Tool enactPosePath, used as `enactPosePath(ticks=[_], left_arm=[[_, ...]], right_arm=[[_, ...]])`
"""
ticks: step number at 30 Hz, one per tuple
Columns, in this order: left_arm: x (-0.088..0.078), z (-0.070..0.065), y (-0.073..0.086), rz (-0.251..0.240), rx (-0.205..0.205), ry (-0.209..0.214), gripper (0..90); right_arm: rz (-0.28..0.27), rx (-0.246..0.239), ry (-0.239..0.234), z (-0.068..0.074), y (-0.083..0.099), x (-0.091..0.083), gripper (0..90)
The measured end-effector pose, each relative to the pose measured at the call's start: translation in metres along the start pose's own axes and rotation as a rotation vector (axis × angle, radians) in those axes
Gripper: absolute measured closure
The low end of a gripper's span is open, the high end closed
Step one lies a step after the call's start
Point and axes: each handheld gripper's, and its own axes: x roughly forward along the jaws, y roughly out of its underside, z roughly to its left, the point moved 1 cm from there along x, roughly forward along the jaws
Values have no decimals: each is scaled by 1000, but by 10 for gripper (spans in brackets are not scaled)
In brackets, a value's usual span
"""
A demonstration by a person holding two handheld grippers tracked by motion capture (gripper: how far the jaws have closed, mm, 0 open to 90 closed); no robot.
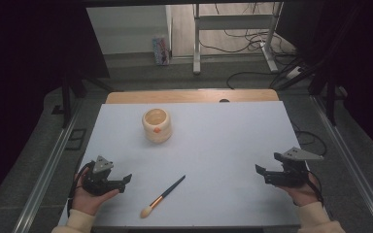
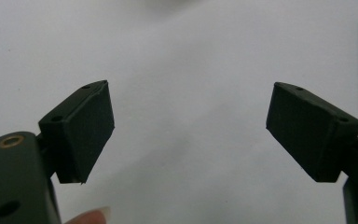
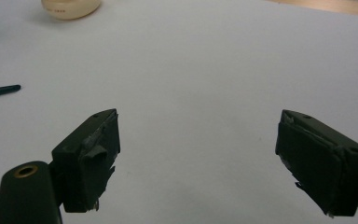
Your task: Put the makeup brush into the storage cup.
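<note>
Both hands rest low: left gripper (image 1: 126, 180) and right gripper (image 1: 261, 173) spread, empty. Between them a makeup brush (image 1: 162, 196) lies on the white surface (image 1: 223, 141); beyond stands a cup (image 1: 156, 125). Probably pre-grasp; next, reaching for the handle.

White table (image 1: 223, 141), cup (image 1: 156, 125), brush (image 1: 162, 196)

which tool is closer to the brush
The left tool, at the table's near-left edge: the brush lies just beside it, while the right tool sits far across the white surface.
</note>
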Motion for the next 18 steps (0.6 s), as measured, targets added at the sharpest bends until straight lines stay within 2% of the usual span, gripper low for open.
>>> enactPosePath(ticks=[8,13,18], left_arm=[[2,1,0,6,2,-2,155],[3,1,-1,6,8,-1,148],[-3,-1,-4,-17,13,-3,148]], right_arm=[[24,-1,-16,0,3,3,151],[27,-13,-16,6,0,4,155],[39,-22,-13,9,4,2,155]])
